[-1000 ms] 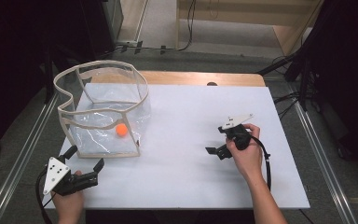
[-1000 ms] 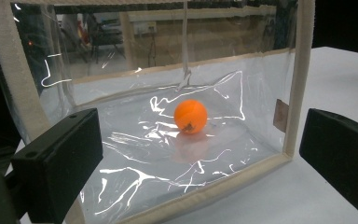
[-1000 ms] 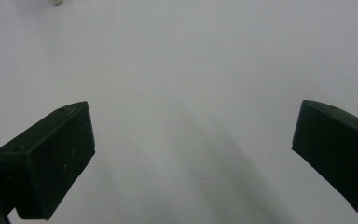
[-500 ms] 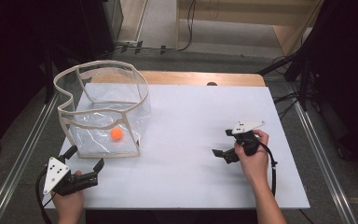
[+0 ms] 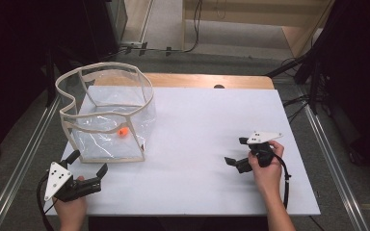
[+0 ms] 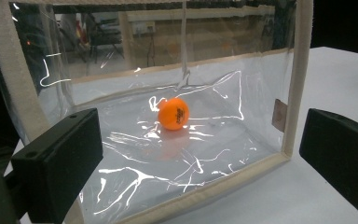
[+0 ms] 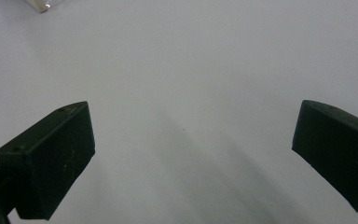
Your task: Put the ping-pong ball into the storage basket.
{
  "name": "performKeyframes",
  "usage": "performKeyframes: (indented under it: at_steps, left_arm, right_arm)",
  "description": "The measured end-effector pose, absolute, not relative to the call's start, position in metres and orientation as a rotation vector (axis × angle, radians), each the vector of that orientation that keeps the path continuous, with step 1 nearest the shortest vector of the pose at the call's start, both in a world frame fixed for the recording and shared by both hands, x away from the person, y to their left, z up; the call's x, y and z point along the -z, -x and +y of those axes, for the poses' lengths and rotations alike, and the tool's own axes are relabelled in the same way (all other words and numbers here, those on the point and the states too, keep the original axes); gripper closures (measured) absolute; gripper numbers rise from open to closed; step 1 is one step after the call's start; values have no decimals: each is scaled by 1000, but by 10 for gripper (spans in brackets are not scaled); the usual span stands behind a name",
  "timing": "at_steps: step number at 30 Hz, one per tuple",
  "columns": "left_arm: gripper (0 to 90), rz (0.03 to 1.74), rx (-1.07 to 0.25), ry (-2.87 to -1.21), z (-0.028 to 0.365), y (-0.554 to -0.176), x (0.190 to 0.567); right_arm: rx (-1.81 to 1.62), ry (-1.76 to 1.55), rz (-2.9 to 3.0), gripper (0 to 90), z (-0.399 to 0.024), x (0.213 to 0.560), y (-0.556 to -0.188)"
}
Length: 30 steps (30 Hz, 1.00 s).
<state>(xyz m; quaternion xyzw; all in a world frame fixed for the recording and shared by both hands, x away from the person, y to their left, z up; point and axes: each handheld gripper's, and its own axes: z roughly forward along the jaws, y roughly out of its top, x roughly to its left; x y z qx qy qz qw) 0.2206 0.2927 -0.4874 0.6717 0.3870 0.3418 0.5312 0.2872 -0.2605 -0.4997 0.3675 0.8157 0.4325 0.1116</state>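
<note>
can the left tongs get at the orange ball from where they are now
Probably not head-on. The left tongs sit open outside the clear bag, whose see-through wall stands between them and the orange ball. The bag's top looks open, so over the rim seems the free way.

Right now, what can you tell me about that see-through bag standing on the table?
The clear bag is a soft, open-topped container of glossy, wrinkled transparent plastic, edged with cream fabric binding along its rim, corners and base. It stands upright on the left part of the white table, its wavy rim gaping open. A small tan tag sits low on one side. Inside, an orange ball rests on its crinkled bottom. No hand-held gripper touches it.
</note>
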Motion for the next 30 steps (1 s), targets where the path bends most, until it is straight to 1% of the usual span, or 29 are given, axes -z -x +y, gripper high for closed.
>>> performKeyframes:
  at_steps: [10, 30]
  left_arm:
    - [1, 923, -819, -1606, 292, -221, 487]
    - [1, 924, -818, -1605, 293, -221, 487]
  right_arm:
    - [-1319, -1112, 2328, 0, -273, 506, -275]
    - [-1375, -1126, 2243, 0, -295, 507, -256]
